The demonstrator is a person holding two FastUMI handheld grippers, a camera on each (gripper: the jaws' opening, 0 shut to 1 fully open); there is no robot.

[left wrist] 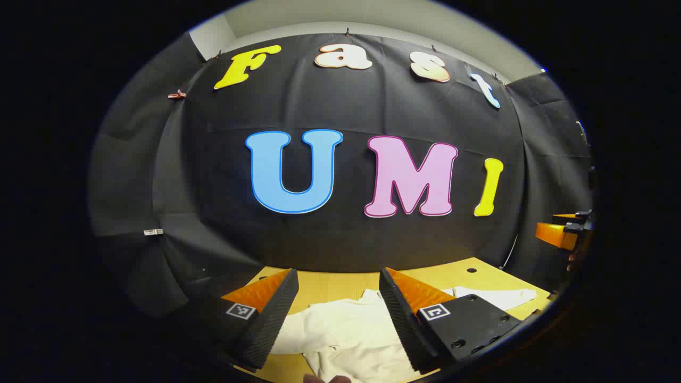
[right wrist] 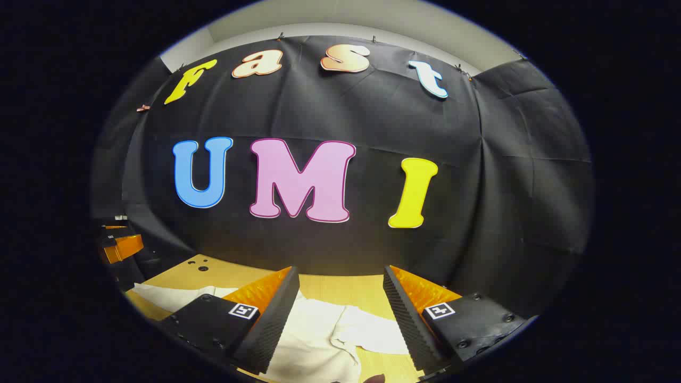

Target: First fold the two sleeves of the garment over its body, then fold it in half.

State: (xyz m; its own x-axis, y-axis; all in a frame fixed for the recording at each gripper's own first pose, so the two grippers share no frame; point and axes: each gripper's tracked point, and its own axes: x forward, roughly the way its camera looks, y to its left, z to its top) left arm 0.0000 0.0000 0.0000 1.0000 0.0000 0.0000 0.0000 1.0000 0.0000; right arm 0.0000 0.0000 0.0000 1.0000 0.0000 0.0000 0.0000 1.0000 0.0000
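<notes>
Both tongs hang released above the counter (left wrist: 330,284): left tongs (left wrist: 338,314), right tongs (right wrist: 340,314). The garment (left wrist: 340,330) lies rumpled on the counter beneath them, its near part cut off.

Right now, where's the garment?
The white garment lies rumpled on the wooden table, below both open grippers, in front of the black wall.
</notes>
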